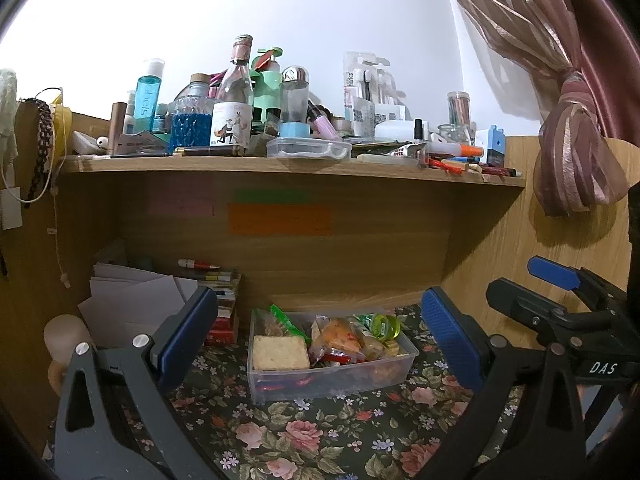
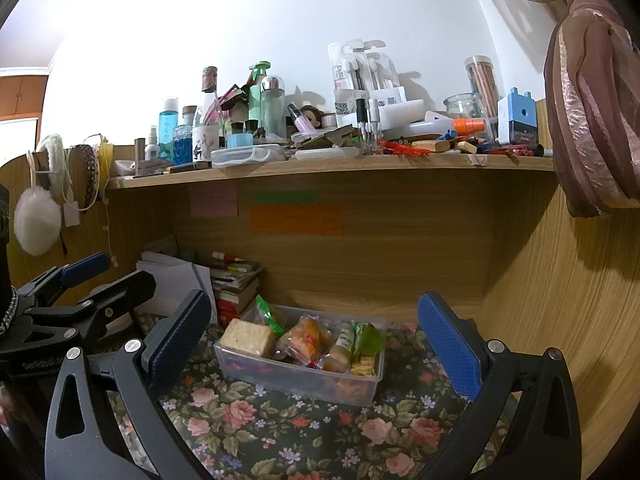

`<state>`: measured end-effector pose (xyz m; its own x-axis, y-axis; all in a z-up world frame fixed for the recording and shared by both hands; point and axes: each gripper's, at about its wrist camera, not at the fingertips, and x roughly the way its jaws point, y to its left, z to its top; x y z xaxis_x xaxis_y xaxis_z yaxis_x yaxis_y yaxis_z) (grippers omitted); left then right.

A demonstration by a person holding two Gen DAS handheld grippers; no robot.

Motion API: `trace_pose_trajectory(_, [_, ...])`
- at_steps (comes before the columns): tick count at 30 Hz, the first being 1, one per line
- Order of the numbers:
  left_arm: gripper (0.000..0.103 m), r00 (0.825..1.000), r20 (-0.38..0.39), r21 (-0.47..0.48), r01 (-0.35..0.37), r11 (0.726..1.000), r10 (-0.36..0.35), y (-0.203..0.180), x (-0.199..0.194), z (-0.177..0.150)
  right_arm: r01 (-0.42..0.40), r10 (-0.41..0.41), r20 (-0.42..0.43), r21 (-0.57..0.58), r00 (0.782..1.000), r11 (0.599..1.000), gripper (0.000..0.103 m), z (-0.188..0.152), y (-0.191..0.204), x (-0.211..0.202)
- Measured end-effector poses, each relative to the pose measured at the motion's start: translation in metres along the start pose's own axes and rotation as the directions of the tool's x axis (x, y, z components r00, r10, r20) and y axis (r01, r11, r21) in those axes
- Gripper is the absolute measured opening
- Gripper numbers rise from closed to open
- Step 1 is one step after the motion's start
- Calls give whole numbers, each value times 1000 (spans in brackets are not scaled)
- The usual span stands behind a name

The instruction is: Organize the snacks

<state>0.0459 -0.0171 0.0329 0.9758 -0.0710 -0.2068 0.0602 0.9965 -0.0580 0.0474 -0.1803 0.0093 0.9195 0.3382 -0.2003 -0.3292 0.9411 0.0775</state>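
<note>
Left gripper (image 1: 320, 332) stands wide open and empty in the left wrist view, its blue pads framing the clear snack bin (image 1: 396, 364) on the floral cloth (image 1: 304, 436). A cracker pack (image 1: 281, 353) lies at the bin's left end, an orange-filled bag (image 1: 340, 334) in the middle, a green ring (image 1: 385, 326) toward the back. The right gripper (image 1: 556, 276) shows alongside.

From the right wrist view, the right gripper (image 2: 314, 330) is likewise spread wide, holding nothing, the bin (image 2: 352, 390) between and beyond its fingers. A good next approach probably takes one packet by its top edge, closing gently so crackers do not crush, while the other claw steadies the bin's wall.
</note>
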Motion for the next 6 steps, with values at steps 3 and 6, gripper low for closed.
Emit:
trace_pose_trajectory(3, [103, 1000, -2, 0, 2, 1000, -2, 0, 1, 0, -1, 1, -2, -2, 1000, 1000, 103, -1, 0, 1])
trace_pose_trajectory(6, [103, 1000, -6, 1, 2, 1000, -2, -1, 3, -1, -2, 2, -6, -3, 1000, 1000, 103, -2, -1, 3])
